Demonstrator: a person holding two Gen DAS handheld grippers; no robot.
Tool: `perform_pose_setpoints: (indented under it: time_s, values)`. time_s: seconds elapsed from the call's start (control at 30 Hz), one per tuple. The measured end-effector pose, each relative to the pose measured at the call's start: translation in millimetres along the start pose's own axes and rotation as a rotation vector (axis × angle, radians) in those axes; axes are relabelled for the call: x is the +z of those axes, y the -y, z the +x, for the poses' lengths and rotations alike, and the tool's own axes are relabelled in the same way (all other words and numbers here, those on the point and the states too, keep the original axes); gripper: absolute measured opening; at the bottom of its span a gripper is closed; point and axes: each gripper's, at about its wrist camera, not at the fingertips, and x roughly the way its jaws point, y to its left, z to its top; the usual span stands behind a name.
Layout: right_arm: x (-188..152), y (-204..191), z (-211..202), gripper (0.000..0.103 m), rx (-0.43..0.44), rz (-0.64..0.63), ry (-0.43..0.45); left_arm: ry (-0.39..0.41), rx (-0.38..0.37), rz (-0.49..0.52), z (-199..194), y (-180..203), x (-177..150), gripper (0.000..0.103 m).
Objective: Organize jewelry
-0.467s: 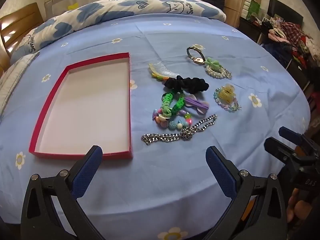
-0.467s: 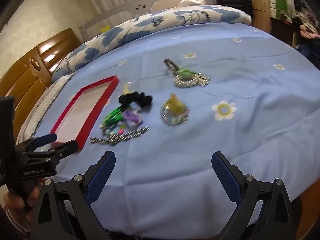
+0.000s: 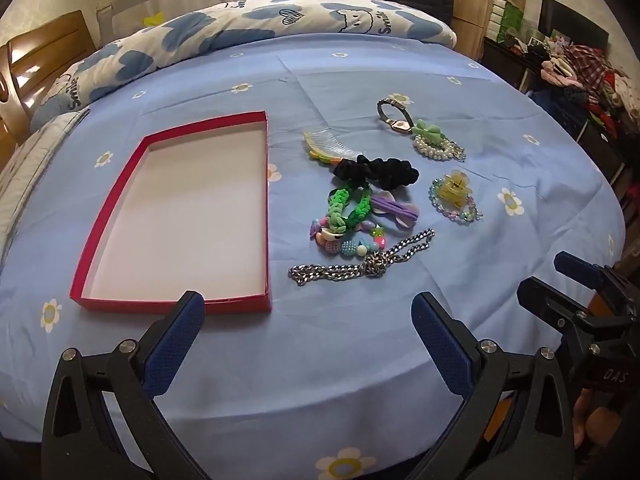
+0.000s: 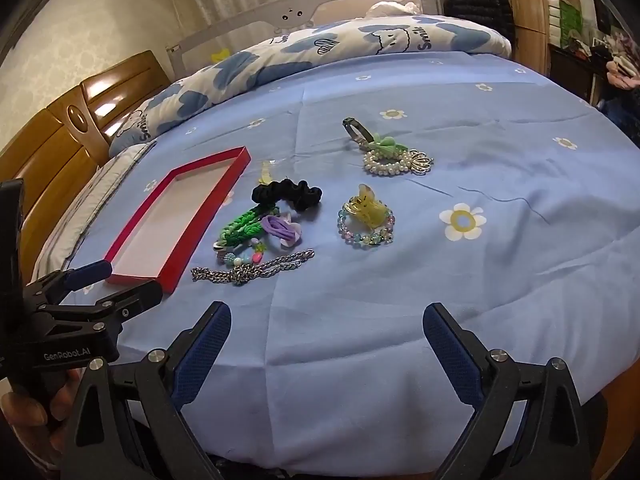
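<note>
An empty red tray (image 3: 176,304) (image 4: 176,270) lies on the blue bedsheet. To its right is a cluster of jewelry: a silver chain (image 3: 360,266) (image 4: 252,270), a colourful bead bracelet (image 3: 348,242), a green braided band (image 3: 346,208) (image 4: 240,226), a purple bow clip (image 3: 394,210), a black scrunchie (image 3: 376,172) (image 4: 288,194), a comb clip (image 3: 324,148), a watch (image 3: 394,114), a pearl bracelet (image 3: 438,148) (image 4: 390,162) and a yellow claw clip on a glass-bead bracelet (image 3: 456,196) (image 4: 366,216). My left gripper (image 3: 308,340) (image 4: 112,284) is open near the tray's front edge. My right gripper (image 4: 326,354) (image 3: 560,276) is open, in front of the cluster.
A blue-and-white cloud quilt (image 3: 240,32) lies along the far side of the bed. A wooden headboard (image 4: 52,136) stands at the left. Dark furniture with piled clothes (image 3: 580,76) is at the right. The bed's near edge curves just below the grippers.
Both grippers have stayed nearly in place. The right wrist view has shifted slightly and sharpened. No item has moved.
</note>
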Motion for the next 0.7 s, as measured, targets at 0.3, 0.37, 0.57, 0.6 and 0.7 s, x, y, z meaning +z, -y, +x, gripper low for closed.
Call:
perform_pose_setpoints:
  time_s: [0.3,0.37,0.57,0.6,0.7]
  values:
    - [0.7,-5.0,-0.6,0.098,-0.004,-0.015,0.000,0.002,0.011,-0.014,-0.5,-4.2,2.0,0.103]
    - [1.7,-6.4,-1.3,0.098,-0.001,-0.019,0.002,0.001,0.012,-0.014,-0.3,-4.4,2.6,0.103]
    - [2.9,-8.9,-1.4,0.098,0.008,-0.021,0.002,0.000,0.010,-0.014,0.3,-5.2,3.5,0.103]
    - [3.1,-9.3,-1.5,0.098,0.008,-0.021,0.002,0.002,0.011,-0.013,0.2,-4.5,2.1,0.103]
    - [3.4,-9.7,-1.6,0.098,0.011,-0.021,0.002,0.001,0.011,-0.014,0.9,-5.4,2.2,0.103]
